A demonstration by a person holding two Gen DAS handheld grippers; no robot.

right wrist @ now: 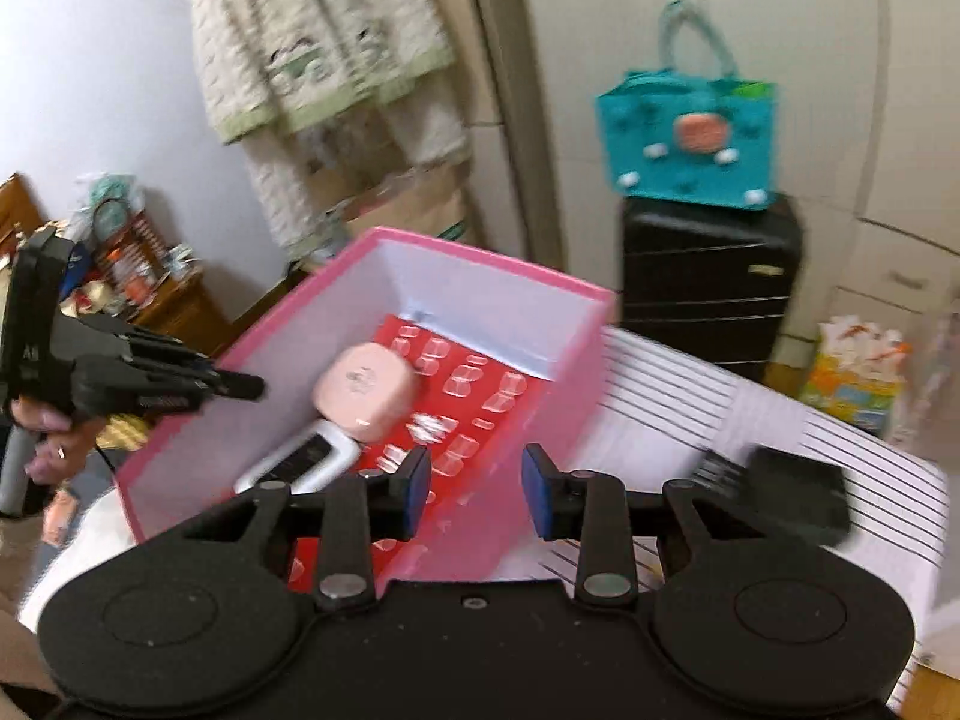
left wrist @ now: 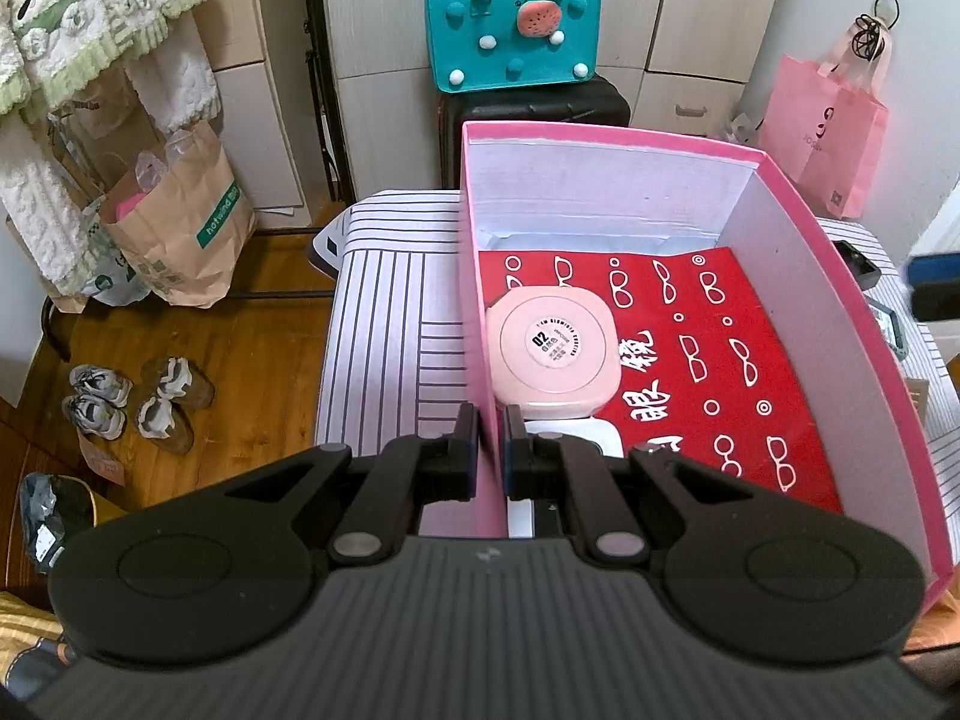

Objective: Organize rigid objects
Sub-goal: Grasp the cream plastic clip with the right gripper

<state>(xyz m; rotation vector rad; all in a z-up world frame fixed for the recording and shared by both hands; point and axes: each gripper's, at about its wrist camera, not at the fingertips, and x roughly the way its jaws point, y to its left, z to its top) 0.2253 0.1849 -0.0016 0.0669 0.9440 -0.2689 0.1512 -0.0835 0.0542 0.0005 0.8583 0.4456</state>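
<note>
The open pink cardboard box point(left wrist: 780, 192) sits on the striped tabletop point(left wrist: 384, 324), its near left wall pinched by the left hand-held gripper point(left wrist: 492, 450); the right hand-held gripper point(right wrist: 477, 495) hangs open over its other wall. Inside, a white device point(right wrist: 300, 459) lies nearest on red patterned paper point(left wrist: 720, 360), a rounded pink plastic case point(left wrist: 552, 354) behind it.

"02" on pink compact point(left wrist: 551, 351); seemingly "hotwind" on paper bag point(left wrist: 180, 222).

Pink box point(left wrist: 798, 276) lined white, red sheet point(left wrist: 750, 372) with white glasses print, pale pink compact point(left wrist: 552, 354), striped white cloth point(left wrist: 390, 312)
</note>
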